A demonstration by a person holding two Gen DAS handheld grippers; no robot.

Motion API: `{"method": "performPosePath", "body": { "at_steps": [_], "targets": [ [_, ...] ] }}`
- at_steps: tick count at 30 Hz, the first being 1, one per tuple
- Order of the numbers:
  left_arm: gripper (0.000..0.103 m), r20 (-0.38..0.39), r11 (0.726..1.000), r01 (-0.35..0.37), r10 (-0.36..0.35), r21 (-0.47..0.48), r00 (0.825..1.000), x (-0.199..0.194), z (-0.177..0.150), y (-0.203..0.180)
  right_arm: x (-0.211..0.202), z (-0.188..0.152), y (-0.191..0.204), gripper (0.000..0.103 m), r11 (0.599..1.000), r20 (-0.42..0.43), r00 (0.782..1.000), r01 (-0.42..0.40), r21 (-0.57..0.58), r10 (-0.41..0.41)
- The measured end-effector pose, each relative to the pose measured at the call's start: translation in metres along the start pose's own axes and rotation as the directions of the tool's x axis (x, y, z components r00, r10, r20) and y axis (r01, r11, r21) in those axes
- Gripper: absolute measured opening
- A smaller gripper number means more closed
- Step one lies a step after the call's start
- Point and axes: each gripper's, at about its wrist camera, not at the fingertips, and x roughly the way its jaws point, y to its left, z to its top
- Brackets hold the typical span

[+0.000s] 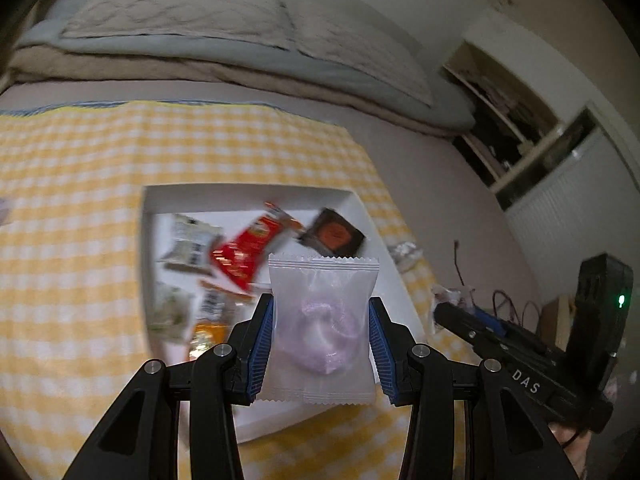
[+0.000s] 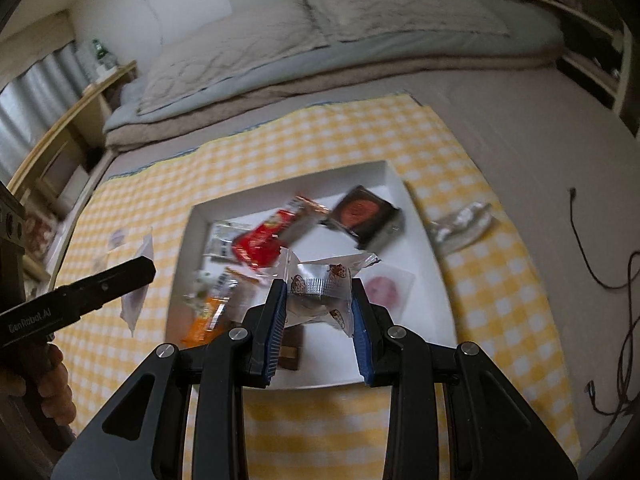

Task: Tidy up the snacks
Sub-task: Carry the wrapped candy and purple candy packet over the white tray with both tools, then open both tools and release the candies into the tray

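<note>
Both grippers carried snacks over the white tray (image 2: 192, 216)

The left gripper (image 1: 321, 312) clamped a frosted pink-sweet packet (image 1: 322, 320); the right gripper (image 2: 319, 294) pinched a clear printed wrapper (image 2: 320, 280); each should lower into bare tray space before letting go.

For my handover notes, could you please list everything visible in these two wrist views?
White tray: one, white, on the checked cloth.
Checked cloth: one, yellow and white, on the floor.
Red packet: one, red, in the tray.
Dark square packet: one, brown with an orange centre, tray's far right.
Orange packet: one, orange, tray's near left.
Frosted sachet: one, whitish with a pink sweet, in the left gripper.
Silver wrapper: one, clear and silver, in the right gripper.
Bedding: grey and beige, behind the cloth.
Left gripper: black, blue pads.
Right gripper: black, blue pads.
</note>
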Motion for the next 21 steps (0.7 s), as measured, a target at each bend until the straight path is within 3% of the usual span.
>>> {"method": "performPosePath", "body": {
  "at_steps": [4,9,13,16,20,21],
  "targets": [
    [0.044,-0.074,0.993,0.043,-0.035,0.113,0.997,0.04,0.003,-0.023,0.005,0.0,-0.021,0.031,0.999,-0.014,1.0,0.013,0.043,-0.012],
    [0.044,-0.153,0.96,0.045,-0.002,0.278,0.988,0.09,0.006,-0.042,0.014,0.0,-0.045,0.031,0.994,-0.037,0.999,0.012,0.105,-0.008],
    [0.044,-0.204,0.939,0.048,0.024,0.342,0.979,0.12,0.01,-0.047,0.019,0.001,-0.058,0.031,0.989,-0.051,0.999,0.011,0.145,-0.004],
    [0.044,-0.235,0.914,0.054,0.046,0.402,0.971,0.138,0.009,-0.051,0.022,0.002,-0.064,0.031,0.986,-0.055,0.999,0.009,0.164,0.0],
    [0.044,-0.226,0.856,-0.007,0.145,0.517,0.963,0.159,0.003,-0.061,0.027,0.004,-0.065,0.031,0.985,-0.067,0.998,0.009,0.172,0.003],
    [0.044,-0.234,0.851,-0.005,0.149,0.524,0.961,0.165,0.001,-0.062,0.028,0.004,-0.064,0.031,0.986,-0.071,0.997,0.012,0.167,-0.001]
  ]
}}
